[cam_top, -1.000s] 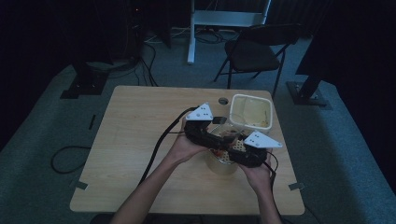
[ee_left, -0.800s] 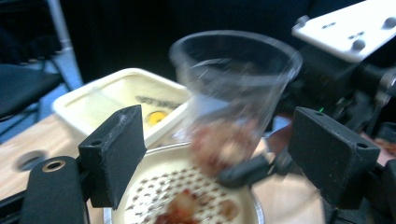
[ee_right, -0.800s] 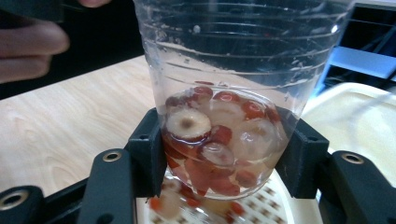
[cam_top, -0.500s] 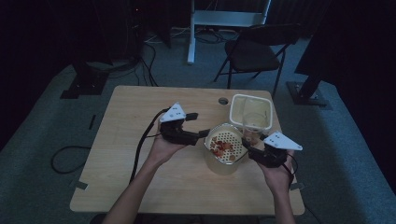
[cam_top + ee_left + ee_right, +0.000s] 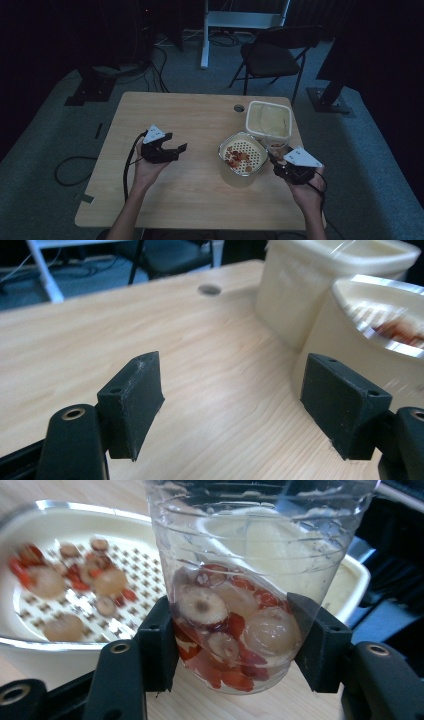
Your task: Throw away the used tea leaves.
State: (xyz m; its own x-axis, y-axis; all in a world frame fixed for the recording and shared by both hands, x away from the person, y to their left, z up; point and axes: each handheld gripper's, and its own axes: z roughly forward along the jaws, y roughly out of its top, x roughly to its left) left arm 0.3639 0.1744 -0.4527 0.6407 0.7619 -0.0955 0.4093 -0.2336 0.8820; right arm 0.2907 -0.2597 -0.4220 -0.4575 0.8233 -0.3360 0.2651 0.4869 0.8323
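Clear cup [image 5: 235,605] clamped (right jaws), left gripper [image 5: 172,148] empty

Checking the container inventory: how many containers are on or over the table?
3. A square tub at the far right edge; a strainer bowl with fruit pieces just in front of it; a clear cup held in the right gripper beside the bowl.

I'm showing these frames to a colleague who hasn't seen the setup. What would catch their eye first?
Probably the clear plastic cup of red and pale fruit pieces, clamped between the right gripper jaws at the table's right side. Next to it sits a cream tub with a perforated strainer insert holding a few of the same pieces, with a second empty cream tub behind. The left gripper hangs open over bare wood, apart from them.
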